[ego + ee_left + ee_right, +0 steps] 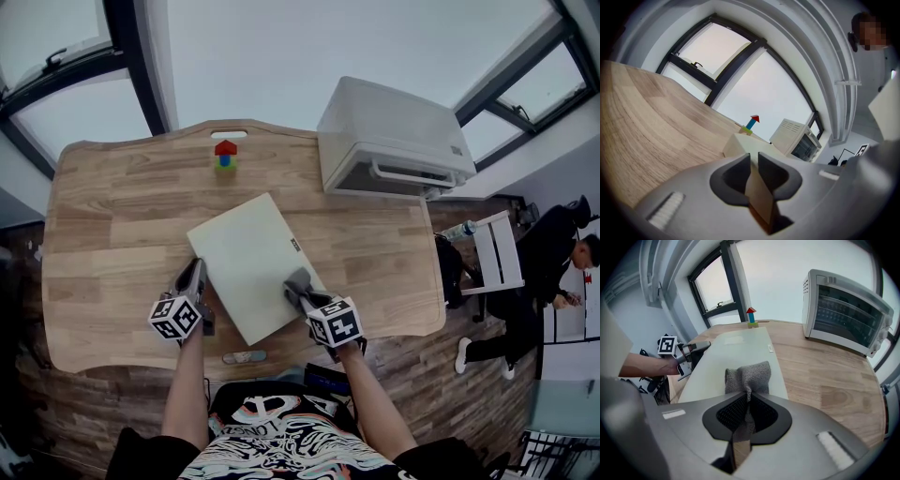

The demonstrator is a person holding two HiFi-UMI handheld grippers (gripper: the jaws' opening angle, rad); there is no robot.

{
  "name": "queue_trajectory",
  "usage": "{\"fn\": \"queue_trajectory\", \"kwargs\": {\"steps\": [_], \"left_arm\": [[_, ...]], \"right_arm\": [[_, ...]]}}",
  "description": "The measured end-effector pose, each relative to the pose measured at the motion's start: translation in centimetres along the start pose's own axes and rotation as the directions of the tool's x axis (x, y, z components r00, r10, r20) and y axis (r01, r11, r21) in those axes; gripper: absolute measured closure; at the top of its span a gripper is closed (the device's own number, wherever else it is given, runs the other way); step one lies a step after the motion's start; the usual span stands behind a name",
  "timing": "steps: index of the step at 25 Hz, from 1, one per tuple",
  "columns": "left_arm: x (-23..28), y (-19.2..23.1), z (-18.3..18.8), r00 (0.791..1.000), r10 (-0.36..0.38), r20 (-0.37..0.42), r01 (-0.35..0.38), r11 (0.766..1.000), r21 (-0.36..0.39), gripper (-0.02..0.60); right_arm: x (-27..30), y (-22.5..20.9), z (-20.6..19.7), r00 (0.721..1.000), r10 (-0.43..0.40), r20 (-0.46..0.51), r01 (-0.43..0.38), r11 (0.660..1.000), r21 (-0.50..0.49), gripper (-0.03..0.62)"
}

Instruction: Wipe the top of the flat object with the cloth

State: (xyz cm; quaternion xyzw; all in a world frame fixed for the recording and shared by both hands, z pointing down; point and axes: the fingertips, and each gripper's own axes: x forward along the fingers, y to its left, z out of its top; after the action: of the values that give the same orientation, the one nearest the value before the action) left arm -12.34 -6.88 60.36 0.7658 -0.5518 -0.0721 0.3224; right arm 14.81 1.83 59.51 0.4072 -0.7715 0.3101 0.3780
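Right gripper (746,398) jaws clamped on grey cloth (750,375), which rests on pale board (246,251) near its right edge; board ahead is bare. Left gripper (754,159) jaws a slit apart, empty, at board's left corner; contact unclear.

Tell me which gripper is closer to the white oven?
Right. The right gripper is at the board's right side, toward the oven; the left gripper is across the board.
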Motion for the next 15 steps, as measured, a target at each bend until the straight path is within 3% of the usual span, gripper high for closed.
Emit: {"fn": "queue_trajectory", "kwargs": {"steps": [9,15], "left_arm": [[0.0,0.0,0.1,1.0,-0.007,-0.002,0.007,1.0,-0.003,0.471],[-0.1,-0.1,0.2,1.0,-0.007,0.004,0.007,1.0,-0.003,0.476]], "right_arm": [[-0.3,-1.4,0.1,0.999,-0.041,0.018,0.04,0.999,0.026,0.574],[-0.1,-1.4,0.2,0.999,-0.024,-0.022,0.024,1.0,0.0,0.574]]}}
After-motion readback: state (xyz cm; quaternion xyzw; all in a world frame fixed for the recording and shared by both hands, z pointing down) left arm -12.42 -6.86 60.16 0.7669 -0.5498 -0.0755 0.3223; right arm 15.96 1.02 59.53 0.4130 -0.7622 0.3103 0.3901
